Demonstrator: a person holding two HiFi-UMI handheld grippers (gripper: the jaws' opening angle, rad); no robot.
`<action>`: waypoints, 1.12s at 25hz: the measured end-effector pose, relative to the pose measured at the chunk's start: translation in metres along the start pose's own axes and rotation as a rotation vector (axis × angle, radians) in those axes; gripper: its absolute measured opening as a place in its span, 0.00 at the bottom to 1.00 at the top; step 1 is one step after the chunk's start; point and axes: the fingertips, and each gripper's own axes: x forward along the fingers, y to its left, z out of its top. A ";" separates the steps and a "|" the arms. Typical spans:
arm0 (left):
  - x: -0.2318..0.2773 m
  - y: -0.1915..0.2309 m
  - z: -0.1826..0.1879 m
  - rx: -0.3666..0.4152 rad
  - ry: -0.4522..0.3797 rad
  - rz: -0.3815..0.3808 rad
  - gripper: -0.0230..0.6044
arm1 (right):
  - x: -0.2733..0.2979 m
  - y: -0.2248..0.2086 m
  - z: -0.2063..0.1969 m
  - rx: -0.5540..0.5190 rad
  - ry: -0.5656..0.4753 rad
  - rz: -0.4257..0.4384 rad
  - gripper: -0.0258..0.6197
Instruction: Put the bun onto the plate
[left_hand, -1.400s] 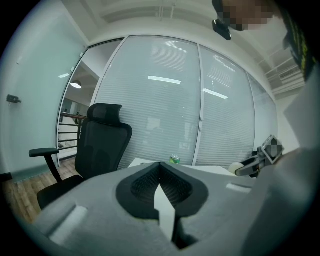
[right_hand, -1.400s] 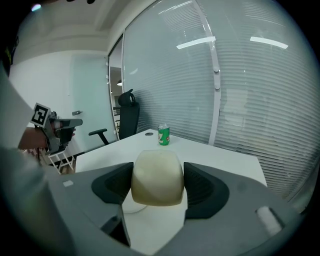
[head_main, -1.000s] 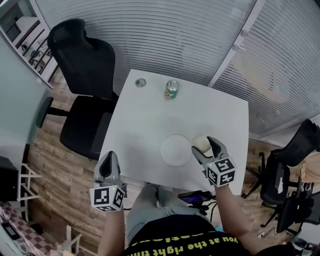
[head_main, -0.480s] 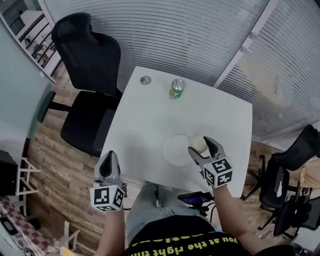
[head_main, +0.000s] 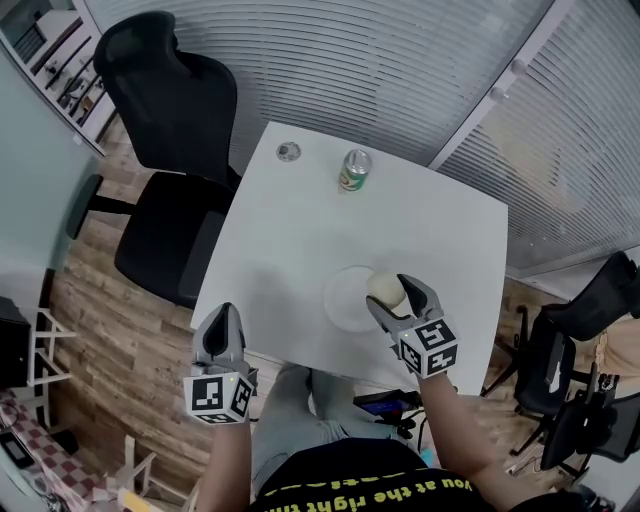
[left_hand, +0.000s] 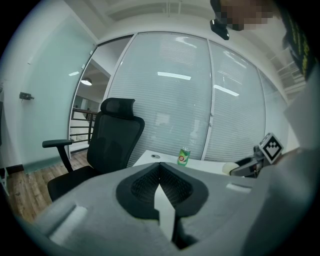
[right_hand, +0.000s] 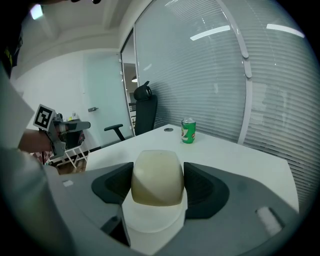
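Note:
A pale cream bun (head_main: 385, 288) (right_hand: 157, 176) is squeezed between the jaws of my right gripper (head_main: 394, 296) (right_hand: 158, 180), which is shut on it. In the head view the bun hangs over the right edge of the white round plate (head_main: 346, 298) on the white table (head_main: 300, 240). My left gripper (head_main: 221, 333) (left_hand: 160, 189) stays off the table's near left edge, its jaws shut with nothing between them. From the left gripper view the bun (left_hand: 230, 169) and the right gripper show far right.
A green can (head_main: 353, 169) (right_hand: 188, 131) (left_hand: 184, 156) stands at the table's far side, with a small round metal disc (head_main: 288, 151) to its left. A black office chair (head_main: 165, 150) stands left of the table. Glass walls with blinds lie behind.
My right gripper has carried the bun leftward, from right of the plate to over its right edge. The left gripper has stayed in place.

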 end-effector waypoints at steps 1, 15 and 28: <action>0.001 -0.001 -0.002 0.000 0.003 -0.002 0.04 | 0.002 0.001 -0.001 0.001 0.003 0.003 0.54; 0.009 -0.003 -0.021 -0.016 0.033 -0.006 0.04 | 0.020 0.013 -0.015 -0.001 0.045 0.045 0.54; 0.015 -0.005 -0.031 -0.020 0.058 -0.022 0.04 | 0.037 0.016 -0.033 0.012 0.085 0.059 0.54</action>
